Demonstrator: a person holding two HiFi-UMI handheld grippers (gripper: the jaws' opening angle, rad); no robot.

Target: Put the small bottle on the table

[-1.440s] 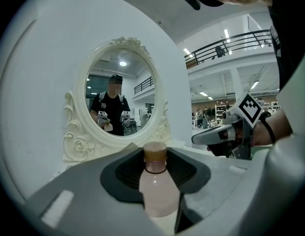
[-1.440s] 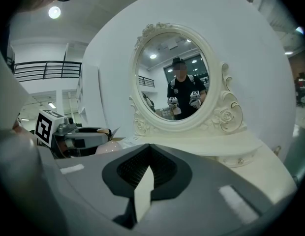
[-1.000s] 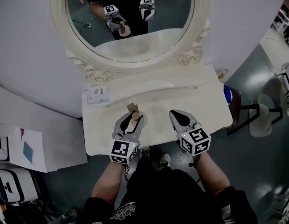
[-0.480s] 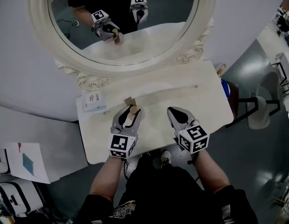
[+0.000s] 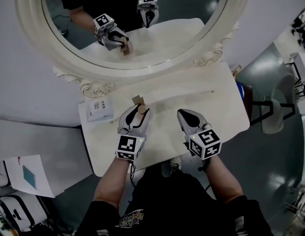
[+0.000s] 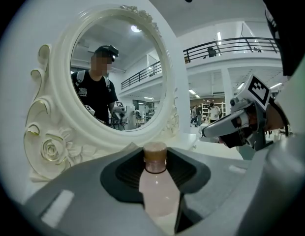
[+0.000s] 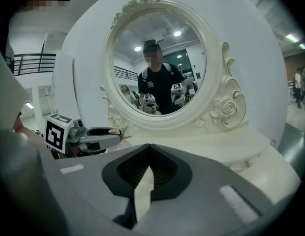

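Left hand-held gripper (image 5: 138, 113) advanced | pinches small bottle (image 6: 160, 195), cap toward mirror (image 5: 142, 69) | right hand-held gripper (image 5: 188, 115) pressed together

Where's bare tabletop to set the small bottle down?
Widest bare patch: the table right of the right tongs, up to the mirror frame. Also between both tongs. Crowded left: white box and tan scrap by the left tongs holding the small bottle.

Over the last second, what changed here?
The left tongs, shut on the small bottle, eased forward over the table toward the mirror; nothing was let go. The right tongs stayed shut and empty alongside. The head camera shifted too.
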